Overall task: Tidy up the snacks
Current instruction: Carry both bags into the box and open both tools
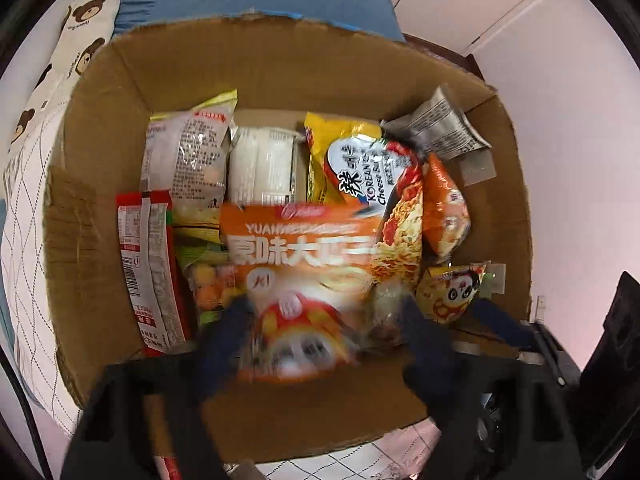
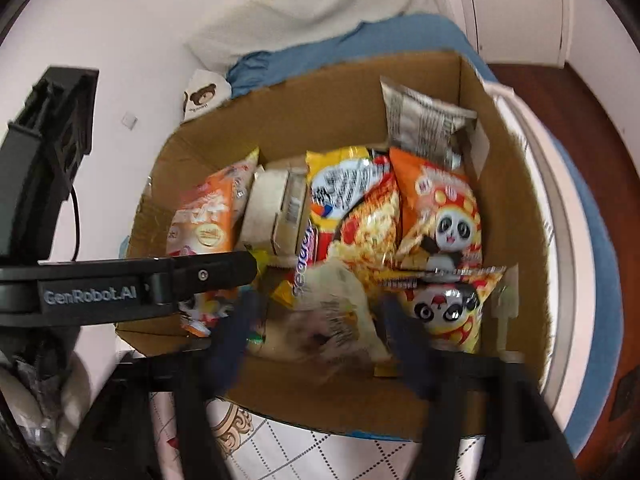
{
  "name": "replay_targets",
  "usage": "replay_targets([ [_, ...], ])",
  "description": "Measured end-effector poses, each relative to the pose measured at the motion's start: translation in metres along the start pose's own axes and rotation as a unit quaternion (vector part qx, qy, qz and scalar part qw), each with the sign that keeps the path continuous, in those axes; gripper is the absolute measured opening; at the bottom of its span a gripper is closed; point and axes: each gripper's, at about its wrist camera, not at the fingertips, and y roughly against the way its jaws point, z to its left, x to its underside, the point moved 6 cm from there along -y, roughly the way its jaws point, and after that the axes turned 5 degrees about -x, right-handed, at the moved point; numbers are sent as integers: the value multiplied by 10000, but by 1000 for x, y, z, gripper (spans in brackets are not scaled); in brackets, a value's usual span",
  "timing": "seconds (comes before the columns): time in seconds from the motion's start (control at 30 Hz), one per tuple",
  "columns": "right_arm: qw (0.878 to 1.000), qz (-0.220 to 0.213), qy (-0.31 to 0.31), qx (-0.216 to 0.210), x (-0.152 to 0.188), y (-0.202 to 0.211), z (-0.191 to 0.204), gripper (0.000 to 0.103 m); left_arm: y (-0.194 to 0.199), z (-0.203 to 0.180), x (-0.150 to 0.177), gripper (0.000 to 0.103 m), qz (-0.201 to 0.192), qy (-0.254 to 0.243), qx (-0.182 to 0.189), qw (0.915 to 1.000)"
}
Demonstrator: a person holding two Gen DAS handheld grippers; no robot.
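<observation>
Orange packet (image 1: pixel 296 256): lies flat in the cardboard box (image 1: pixel 92 240), long axis running away from the camera.
Box contents: noodle packet (image 1: pixel 376 184), panda bags (image 2: pixel 444 216), other snacks.
Left tongs (image 1: pixel 324 336): spread open, packet blurred between, not gripped.
Right tongs (image 2: pixel 320 336): spread open over a pale packet (image 2: pixel 328 316).

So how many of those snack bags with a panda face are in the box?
2 show. One orange panda bag stands along the right wall of the cardboard box; a yellow panda bag lies just in front of it, at the near right corner. Others may be buried underneath.
</observation>
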Motion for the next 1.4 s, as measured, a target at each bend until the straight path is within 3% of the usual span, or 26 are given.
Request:
replay_targets([
  [0.27,9986,145,149,494,3,-2,-6,101,0,5,5,94,-142,28,-80,9999],
  [0.6,9928,68,196,1182,6,16,-16,101,30,26,20,94,-857,26,-943,9918],
  [0.93,9891,-260,358,1407,17,49,-4,101,57,28,50,94,-1361,56,-1100,9846],
  [1.4,9817,-1042,630,1463,64,128,24,101,124,12,118,94,-2369,-5,-1158,9646],
])
